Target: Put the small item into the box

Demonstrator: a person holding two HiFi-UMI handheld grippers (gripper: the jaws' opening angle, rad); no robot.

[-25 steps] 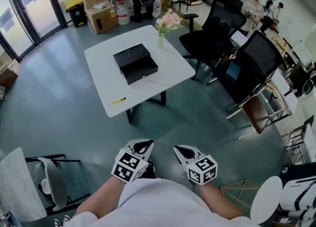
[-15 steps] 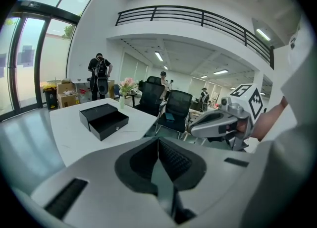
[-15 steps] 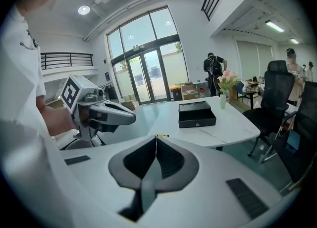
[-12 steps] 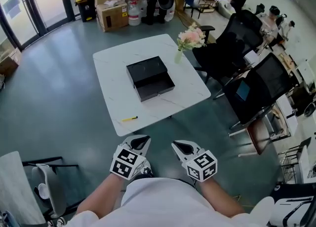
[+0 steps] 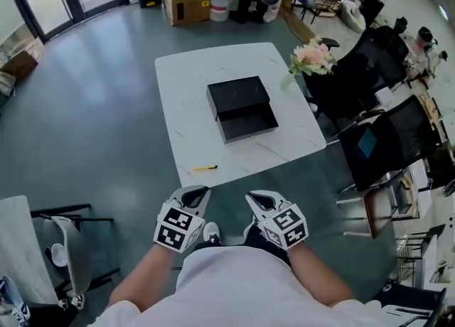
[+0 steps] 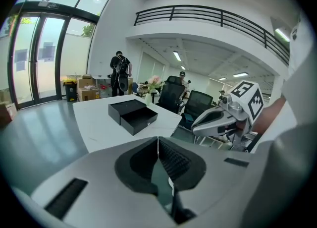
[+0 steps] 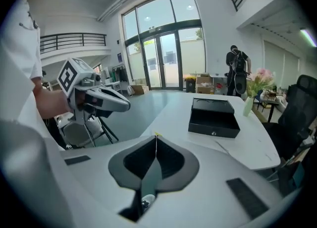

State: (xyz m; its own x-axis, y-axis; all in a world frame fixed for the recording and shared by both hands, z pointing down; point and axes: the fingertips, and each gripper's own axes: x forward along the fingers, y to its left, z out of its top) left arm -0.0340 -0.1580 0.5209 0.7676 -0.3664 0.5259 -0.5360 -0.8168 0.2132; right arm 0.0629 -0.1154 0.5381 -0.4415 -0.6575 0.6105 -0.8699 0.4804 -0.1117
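Your left gripper (image 5: 195,193) and right gripper (image 5: 255,197) hover pinched closed and empty, just short of the white table (image 5: 186,91). The thin yellow item (image 5: 205,168) lies at its near edge, lengthwise left-to-right — nearest your left gripper; the open black box (image 5: 242,109) sits beyond.

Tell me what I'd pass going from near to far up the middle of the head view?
Left claw and right claw side by side, small yellow item, black box, cardboard box on the far floor.
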